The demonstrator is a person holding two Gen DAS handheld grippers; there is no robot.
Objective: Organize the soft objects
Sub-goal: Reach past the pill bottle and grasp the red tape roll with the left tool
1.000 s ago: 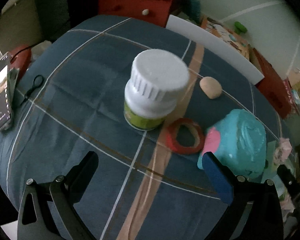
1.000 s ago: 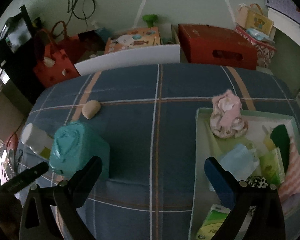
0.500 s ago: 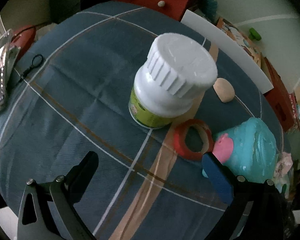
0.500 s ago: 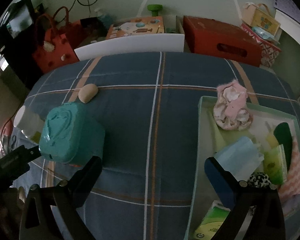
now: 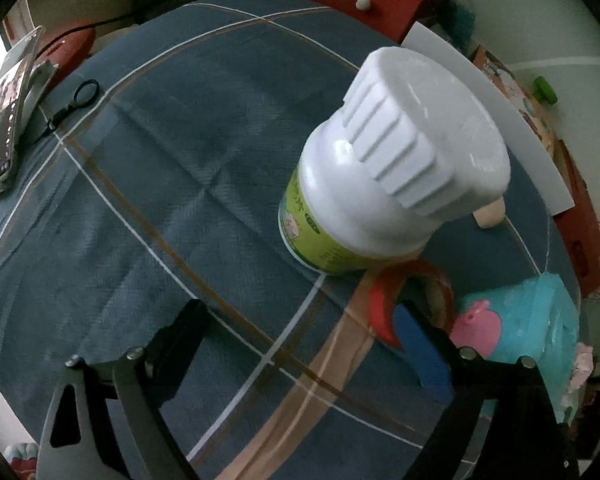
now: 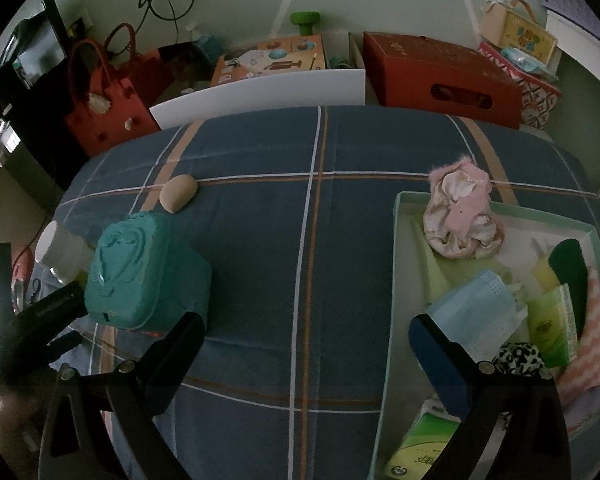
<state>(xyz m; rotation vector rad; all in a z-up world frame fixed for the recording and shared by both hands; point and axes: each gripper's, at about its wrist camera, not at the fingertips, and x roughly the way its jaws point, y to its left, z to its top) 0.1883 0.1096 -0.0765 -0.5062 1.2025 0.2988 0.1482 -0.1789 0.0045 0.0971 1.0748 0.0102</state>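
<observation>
Left claw (image 5: pixel 300 336) wide before white bottle (image 5: pixel 384 196)

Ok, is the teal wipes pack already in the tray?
No, the teal wipes pack sits on the tablecloth, well left of the tray.

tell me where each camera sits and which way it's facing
Left wrist: on the left gripper, open, looking down across the plaid cloth at the white-capped bottle and red tape ring.
Right wrist: on the right gripper, open, facing the wall, tray at right.
Shared: teal pack, beige lump, bottle.
</observation>
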